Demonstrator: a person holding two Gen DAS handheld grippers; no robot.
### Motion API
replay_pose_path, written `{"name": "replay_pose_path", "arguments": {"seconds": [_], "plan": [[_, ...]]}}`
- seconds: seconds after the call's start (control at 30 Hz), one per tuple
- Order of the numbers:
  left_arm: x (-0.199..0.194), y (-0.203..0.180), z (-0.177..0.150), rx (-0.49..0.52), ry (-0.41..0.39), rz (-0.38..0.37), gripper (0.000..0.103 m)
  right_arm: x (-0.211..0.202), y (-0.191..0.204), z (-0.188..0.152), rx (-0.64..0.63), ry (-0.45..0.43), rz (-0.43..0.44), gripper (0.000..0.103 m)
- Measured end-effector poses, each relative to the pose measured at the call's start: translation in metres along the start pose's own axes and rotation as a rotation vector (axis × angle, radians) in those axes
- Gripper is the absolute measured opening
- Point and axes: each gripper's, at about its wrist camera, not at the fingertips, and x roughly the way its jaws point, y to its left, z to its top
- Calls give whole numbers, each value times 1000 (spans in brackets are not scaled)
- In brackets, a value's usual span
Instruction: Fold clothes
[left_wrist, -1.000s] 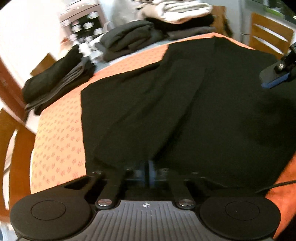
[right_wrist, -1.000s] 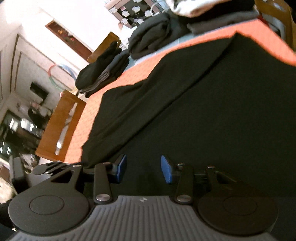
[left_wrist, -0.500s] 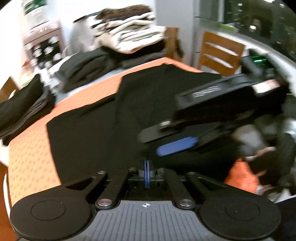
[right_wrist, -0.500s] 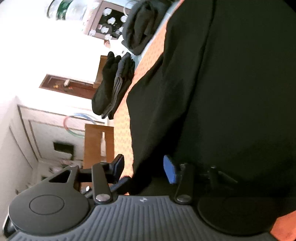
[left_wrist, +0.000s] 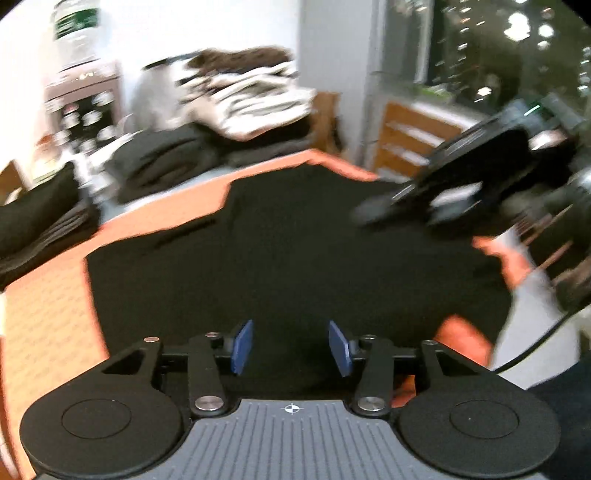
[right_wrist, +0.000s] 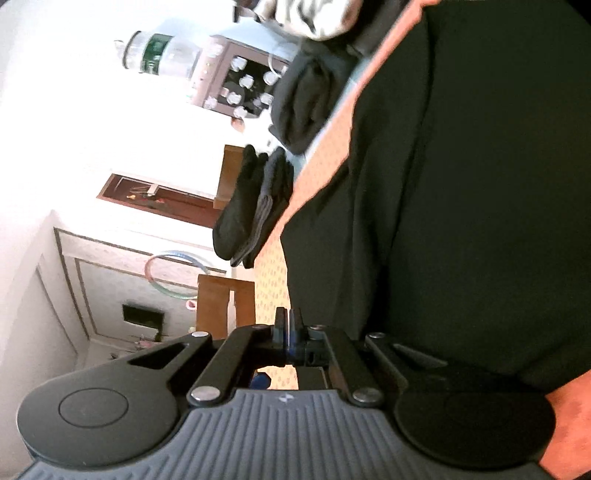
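Table (left_wrist: 48, 295): orange patterned cloth cover; we count it the largest item, carrying everything below.

Black garment (left_wrist: 295, 251): spread flat over most of the table, one folded panel running along its left side in the right wrist view (right_wrist: 461, 184). Its near edge lies just under our left gripper.

Stacks of folded clothes: a dark pile (left_wrist: 40, 218) at the table's left edge, a dark grey pile (left_wrist: 166, 166) at the far side, and a pale pile (left_wrist: 258, 99) on top of darker pieces behind it. All sit well apart from the spread garment.

Wooden chair (left_wrist: 413, 140): beyond the table's far right corner.

Right gripper (right_wrist: 290, 332): blue pads pressed together; we cannot tell whether any cloth is caught between them. From the left wrist view it appears blurred (left_wrist: 461, 177) above the garment's right side.

Left gripper (left_wrist: 291, 347): blue pads (left_wrist: 242, 347) set wide apart, nothing between them, poised over the garment's near edge.
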Motion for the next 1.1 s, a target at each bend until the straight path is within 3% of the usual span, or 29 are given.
{"name": "replay_pose_path", "arguments": {"seconds": [0.1, 0.2, 0.33, 0.53, 0.6, 0.7, 0.73, 0.77, 0.9, 1.1], "plan": [[7, 19, -12, -54, 39, 56, 53, -5, 4, 5, -39, 2, -47, 1], [15, 38, -20, -147, 59, 70, 52, -1, 4, 3, -133, 47, -149, 7], [30, 62, -23, -315, 79, 3, 48, 26, -3, -14, -235, 135, -255, 27], [54, 79, -29, -451, 119, -61, 45, 66, -9, -37, -286, 198, -288, 47], [61, 83, -31, -486, 130, -70, 44, 77, -11, -45, -290, 208, -287, 47], [62, 82, -33, -500, 128, -105, 12, 94, -14, -55, -296, 223, -284, 39], [59, 80, -31, -493, 116, -113, 7, 98, -15, -58, -295, 228, -285, 13], [55, 78, -30, -485, 104, -122, 7, 98, -15, -60, -286, 226, -283, 5], [32, 73, -15, -469, 37, -165, 7, 74, 0, -56, -255, 157, -207, 5], [-23, 66, 25, -458, -109, -264, 7, 9, 59, -44, -336, 46, -118, 5]]}}
